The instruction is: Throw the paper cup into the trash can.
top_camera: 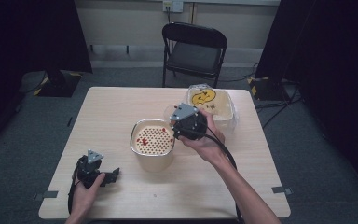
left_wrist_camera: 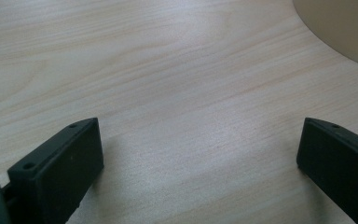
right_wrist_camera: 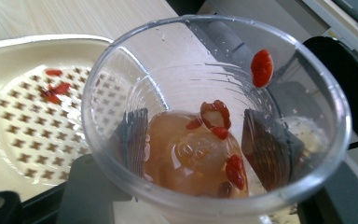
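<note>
Pouring seems to be the step in hand; the right gripper (top_camera: pixel 179 122) pinches a clear plastic cup (right_wrist_camera: pixel 214 126), tipped beside the strainer (top_camera: pixel 152 139) that sits on a beige pot in the middle of the tabletop (top_camera: pixel 121 107); some red berries (right_wrist_camera: pixel 53 91) already lie in the strainer; brown liquid and berries (right_wrist_camera: pixel 216 119) remain in the cup, so the next move probably needs more tilt over the holes. The left gripper (top_camera: pixel 103 176) rests spread on the tabletop, holding nothing. What the brown lump in the cup is, I cannot tell.
</note>
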{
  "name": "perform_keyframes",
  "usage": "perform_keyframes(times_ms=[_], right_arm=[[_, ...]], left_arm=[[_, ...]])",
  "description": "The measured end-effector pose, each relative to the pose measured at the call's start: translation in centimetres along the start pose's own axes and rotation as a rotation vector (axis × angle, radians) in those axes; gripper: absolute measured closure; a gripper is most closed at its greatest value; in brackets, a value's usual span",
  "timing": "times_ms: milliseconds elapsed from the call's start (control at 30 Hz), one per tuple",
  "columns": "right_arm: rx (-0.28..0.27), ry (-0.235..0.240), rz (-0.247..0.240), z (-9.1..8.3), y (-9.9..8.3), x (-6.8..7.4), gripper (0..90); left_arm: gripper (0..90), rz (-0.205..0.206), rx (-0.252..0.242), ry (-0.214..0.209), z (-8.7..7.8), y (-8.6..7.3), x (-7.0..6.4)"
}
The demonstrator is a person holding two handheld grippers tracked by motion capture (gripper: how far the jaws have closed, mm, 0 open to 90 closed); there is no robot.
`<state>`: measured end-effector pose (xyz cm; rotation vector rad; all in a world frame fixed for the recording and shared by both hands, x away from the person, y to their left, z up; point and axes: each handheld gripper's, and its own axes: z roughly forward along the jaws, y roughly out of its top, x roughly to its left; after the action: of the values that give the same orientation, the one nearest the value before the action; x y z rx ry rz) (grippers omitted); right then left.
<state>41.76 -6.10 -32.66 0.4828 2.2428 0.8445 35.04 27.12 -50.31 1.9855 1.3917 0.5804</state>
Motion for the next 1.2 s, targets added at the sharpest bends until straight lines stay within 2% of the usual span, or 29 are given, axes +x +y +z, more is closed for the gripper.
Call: perform_keyframes(times_ms=[67, 200, 300, 367, 433, 533, 567, 600, 800, 900, 1033, 1200], right_arm=[[0.012, -0.010, -0.015, 0.2, 0.1, 0.2, 42.4], [0.044, -0.049, -0.108, 0.7, 1.0, 0.7, 42.9], [0.057, -0.047, -0.137, 0.9, 1.6, 1.0, 43.1], [0.086, -0.074, -0.190, 1.2, 1.9, 1.4, 43.3], [0.109, -0.086, -0.216, 1.4, 2.1, 1.7, 43.3], [0.147, -0.129, -0.295, 1.8, 2.4, 2.1, 43.3], [0.165, -0.155, -0.341, 2.0, 2.6, 2.4, 43.3], [0.174, -0.168, -0.364, 2.2, 2.7, 2.6, 43.3], [0.239, -0.221, -0.514, 3.1, 2.9, 3.8, 43.6], [0.238, -0.217, -0.528, 3.4, 3.1, 3.8, 43.8], [0.258, -0.276, -0.610, 3.5, 3.3, 4.2, 44.0], [0.276, -0.295, -0.665, 3.6, 3.4, 4.5, 44.4]], left_arm=[[0.0, 0.000, 0.000, 0.000, 0.0, 0.0, 0.0], [0.0, 0.000, 0.000, 0.000, 0.0, 0.0, 0.0], [0.0, 0.000, -0.001, -0.001, 0.0, 0.0, 0.0], [0.0, 0.000, 0.001, 0.000, 0.0, 0.0, 0.0], [0.0, 0.000, 0.000, 0.000, 0.0, 0.0, 0.0], [0.0, 0.000, 0.001, 0.000, 0.0, 0.0, 0.0], [0.0, 0.000, 0.000, 0.000, 0.0, 0.0, 0.0], [0.0, 0.000, 0.000, -0.001, 0.0, 0.0, 0.0], [0.0, 0.000, 0.000, 0.000, 0.0, 0.0, 0.0], [0.0, 0.000, -0.001, 0.000, 0.0, 0.0, 0.0], [0.0, 0.000, 0.001, 0.000, 0.0, 0.0, 0.0], [0.0, 0.000, 0.001, 0.000, 0.0, 0.0, 0.0]])
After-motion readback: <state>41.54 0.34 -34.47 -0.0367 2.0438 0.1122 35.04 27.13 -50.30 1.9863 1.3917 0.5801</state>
